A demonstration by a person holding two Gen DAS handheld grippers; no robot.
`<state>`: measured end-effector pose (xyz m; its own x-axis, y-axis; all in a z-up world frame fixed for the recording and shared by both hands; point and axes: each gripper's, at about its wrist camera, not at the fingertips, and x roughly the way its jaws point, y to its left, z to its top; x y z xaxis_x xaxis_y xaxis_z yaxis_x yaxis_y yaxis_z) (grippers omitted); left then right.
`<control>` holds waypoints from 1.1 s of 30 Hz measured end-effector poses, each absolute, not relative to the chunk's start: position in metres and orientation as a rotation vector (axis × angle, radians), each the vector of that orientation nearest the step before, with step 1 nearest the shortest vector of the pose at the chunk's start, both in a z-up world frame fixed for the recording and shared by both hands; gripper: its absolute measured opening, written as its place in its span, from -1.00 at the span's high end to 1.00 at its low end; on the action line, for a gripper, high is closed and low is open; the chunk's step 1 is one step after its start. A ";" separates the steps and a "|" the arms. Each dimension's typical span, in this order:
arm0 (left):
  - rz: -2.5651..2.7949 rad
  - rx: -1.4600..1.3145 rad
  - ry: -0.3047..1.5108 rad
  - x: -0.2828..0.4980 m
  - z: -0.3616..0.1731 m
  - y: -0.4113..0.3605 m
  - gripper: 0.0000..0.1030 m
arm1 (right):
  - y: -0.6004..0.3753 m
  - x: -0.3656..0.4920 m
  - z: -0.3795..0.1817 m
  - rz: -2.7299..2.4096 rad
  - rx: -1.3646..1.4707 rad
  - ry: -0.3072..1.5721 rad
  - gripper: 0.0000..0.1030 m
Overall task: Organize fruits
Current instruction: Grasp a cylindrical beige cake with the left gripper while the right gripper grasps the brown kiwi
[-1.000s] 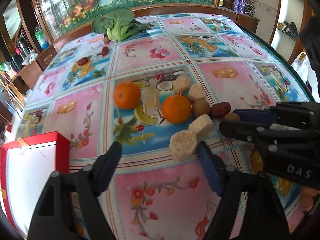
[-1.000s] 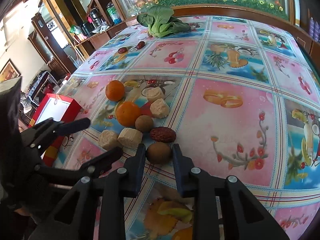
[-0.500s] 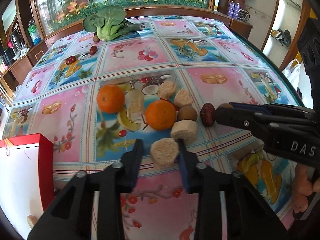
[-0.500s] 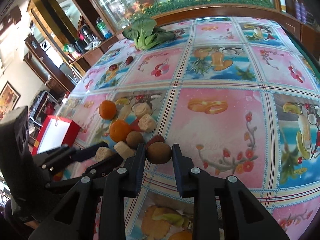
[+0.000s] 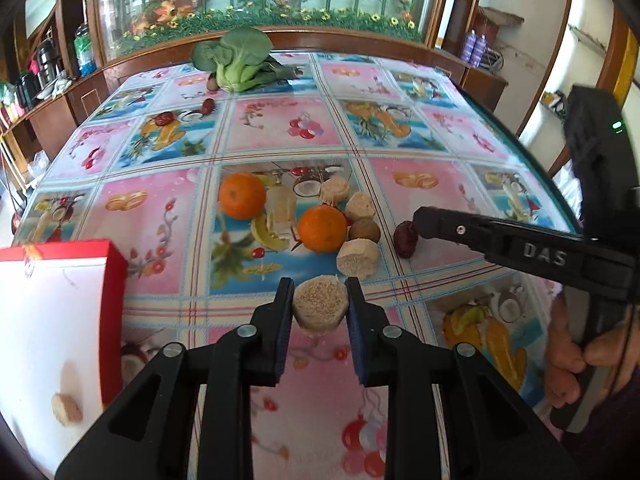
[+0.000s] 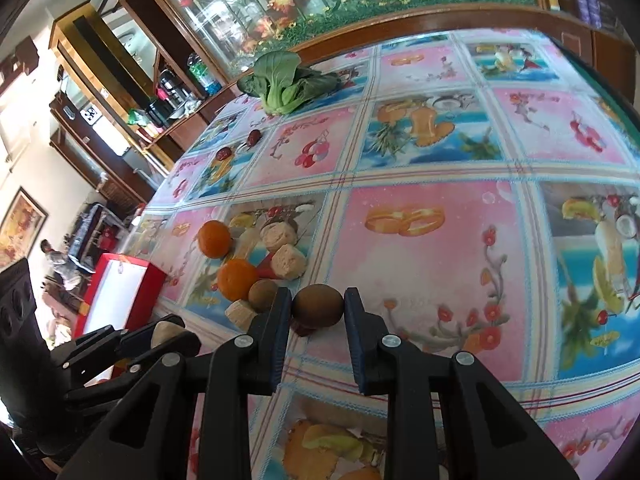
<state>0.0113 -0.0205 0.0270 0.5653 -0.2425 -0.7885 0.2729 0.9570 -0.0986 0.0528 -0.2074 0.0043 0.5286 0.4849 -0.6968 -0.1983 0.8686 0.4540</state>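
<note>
My left gripper [image 5: 320,300] is shut on a round beige cake [image 5: 319,307] and holds it above the tablecloth. My right gripper [image 6: 317,307] is shut on a brown kiwi [image 6: 317,305], lifted over a red date [image 5: 406,238]. On the table lie two oranges [image 5: 242,195] [image 5: 322,228], another kiwi [image 5: 363,230] and several more beige cakes [image 5: 357,258]. The right gripper shows side-on in the left wrist view [image 5: 418,222]; the left gripper with its cake shows in the right wrist view [image 6: 168,334].
A red box with a white inside [image 5: 48,312] stands at the table's left front and holds one beige cake [image 5: 66,408]. A bok choy [image 5: 240,60] and two red dates [image 5: 162,119] lie at the far side. The table edge runs along the right.
My left gripper closed on the beige cake and lifted it. My right gripper, holding the kiwi, rose off the table, uncovering the date beneath.
</note>
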 end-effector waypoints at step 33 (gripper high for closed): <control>-0.251 -0.076 0.915 -0.013 0.031 0.023 0.47 | -0.175 0.038 -0.002 0.497 0.069 0.937 0.58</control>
